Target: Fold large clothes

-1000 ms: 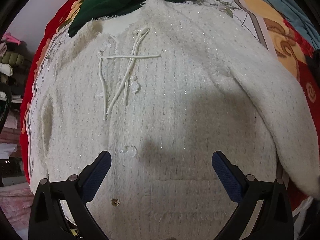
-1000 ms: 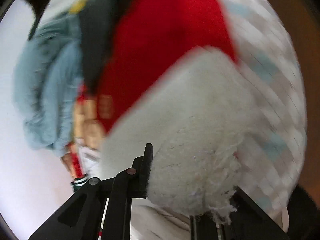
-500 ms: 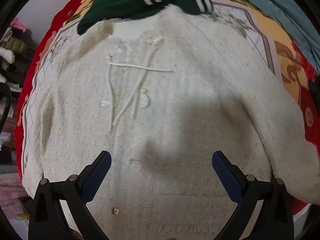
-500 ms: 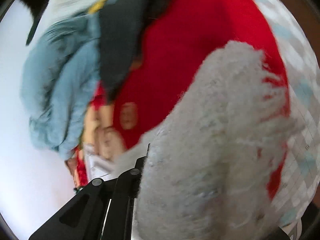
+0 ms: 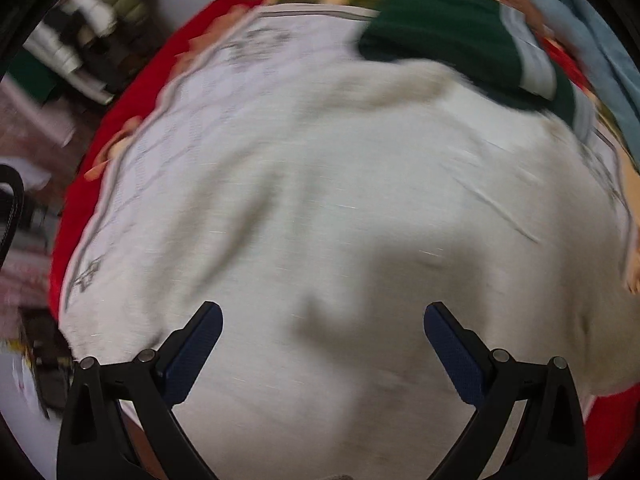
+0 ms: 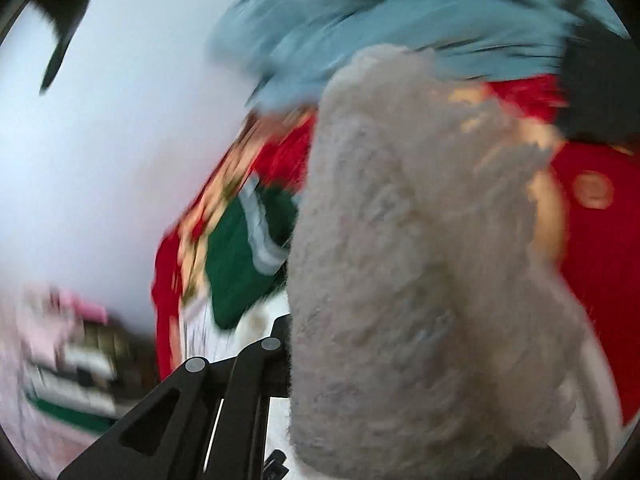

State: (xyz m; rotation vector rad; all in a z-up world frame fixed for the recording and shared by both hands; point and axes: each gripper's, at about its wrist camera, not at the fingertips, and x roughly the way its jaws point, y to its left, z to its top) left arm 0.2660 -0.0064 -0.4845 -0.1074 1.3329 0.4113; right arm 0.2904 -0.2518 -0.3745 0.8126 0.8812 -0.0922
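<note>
Fluffy white cardigan [image 5: 340, 208] spread flat across a red patterned bed cover [image 5: 120, 120], filling most of the left wrist view. Dark green garment with white stripes [image 5: 460, 36] just beyond the cardigan's far edge; pale blue garment [image 6: 400, 20] farther off, past the green one.

Folding judged barely begun: body of the cardigan flat and unfolded, one sleeve [image 6: 420, 260] lifted clear of the bed. Left to do, by the look of it: sleeve laid across the cardigan's body, other side brought in, then the length folded.

Left tongs [image 5: 323, 344] spread wide above the cardigan's near part, holding nothing. Right tongs [image 6: 316, 364] clamped on the sleeve, fluffy cloth bulging up from the grip and hiding one finger.

Against a second ago: cardigan's front ties and buttons no longer visible, lost in blur or outside the shifted view; green garment now toward the right of the cardigan's far edge rather than centred. Sleeve carried from beside checked cloth to in front of the blue garment and the wall. Both views much more smeared.
</note>
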